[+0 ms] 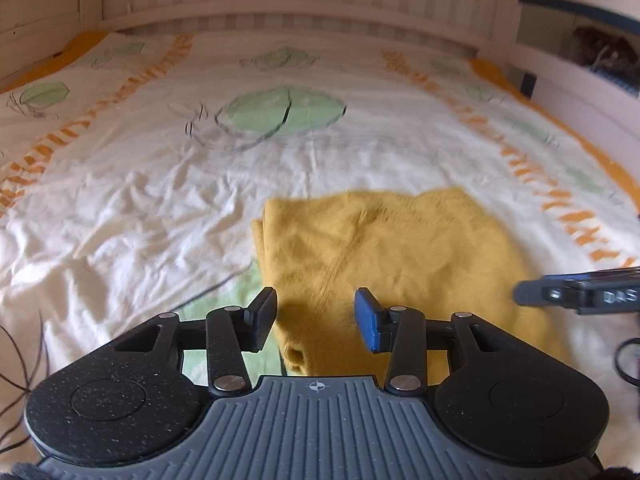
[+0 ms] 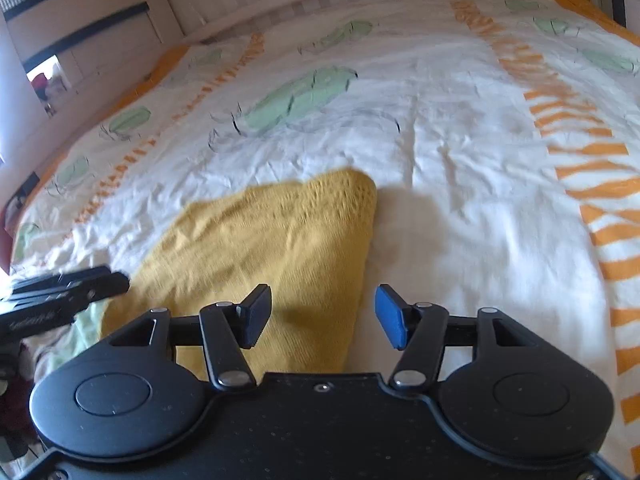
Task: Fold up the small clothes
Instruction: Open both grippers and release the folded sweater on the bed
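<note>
A small mustard-yellow knit garment (image 1: pixel 384 256) lies folded on the bed, near its front edge. In the right wrist view the garment (image 2: pixel 272 240) shows a knit corner pointing away. My left gripper (image 1: pixel 316 318) is open and empty, hovering above the garment's near left part. My right gripper (image 2: pixel 322 316) is open and empty, above the garment's right edge. The right gripper's tip shows in the left wrist view (image 1: pixel 576 292). The left gripper's tip shows in the right wrist view (image 2: pixel 68 292).
The bed has a wrinkled white cover (image 1: pixel 160 184) with green shapes and orange stripes (image 2: pixel 592 168). A slatted white headboard (image 1: pixel 304 4) stands at the far end. Shelves (image 1: pixel 580 52) flank the bed on the right, and a cabinet (image 2: pixel 80 36) on the left.
</note>
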